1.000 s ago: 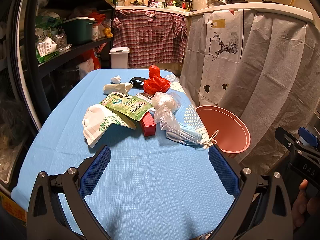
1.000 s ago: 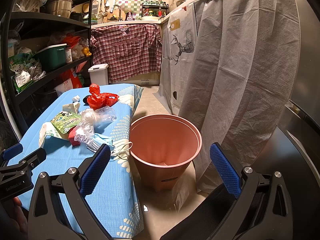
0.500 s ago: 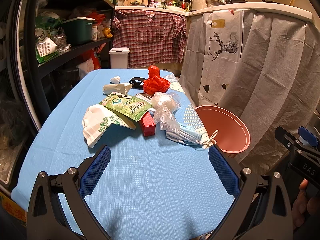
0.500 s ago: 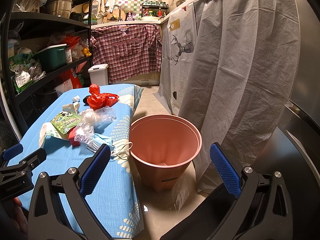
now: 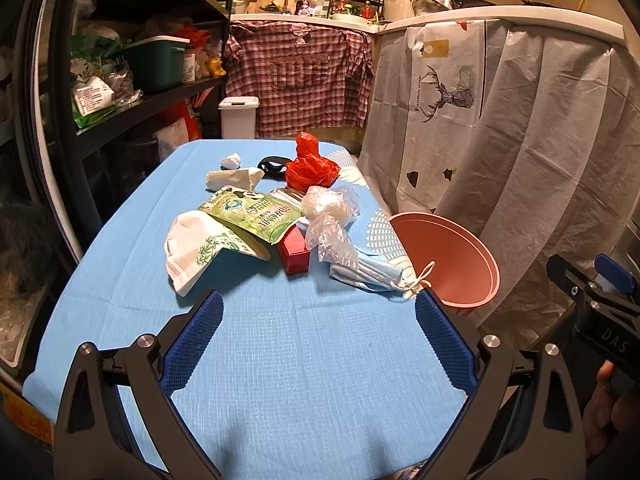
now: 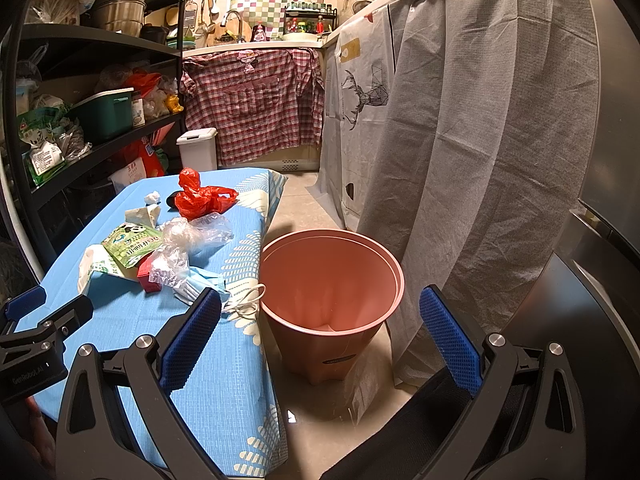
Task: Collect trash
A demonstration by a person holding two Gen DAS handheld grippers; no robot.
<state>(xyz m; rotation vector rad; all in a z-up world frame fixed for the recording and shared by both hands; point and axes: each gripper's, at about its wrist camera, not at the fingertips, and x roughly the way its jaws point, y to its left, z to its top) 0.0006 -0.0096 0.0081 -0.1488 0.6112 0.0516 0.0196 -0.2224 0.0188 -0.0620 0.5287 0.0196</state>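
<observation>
nothing is picked yet: the left gripper (image 5: 318,336) and right gripper (image 6: 320,330), both spread and empty, must next reach mid-frame for the pale blue pleated face mask (image 5: 374,274), nearest the round pink plastic bin (image 6: 332,280).

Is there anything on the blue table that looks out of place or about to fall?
The blue face mask lies at the table's right edge, one ear loop hanging over toward the pink bin. The other trash sits piled mid-table; nothing has spilled.
</observation>
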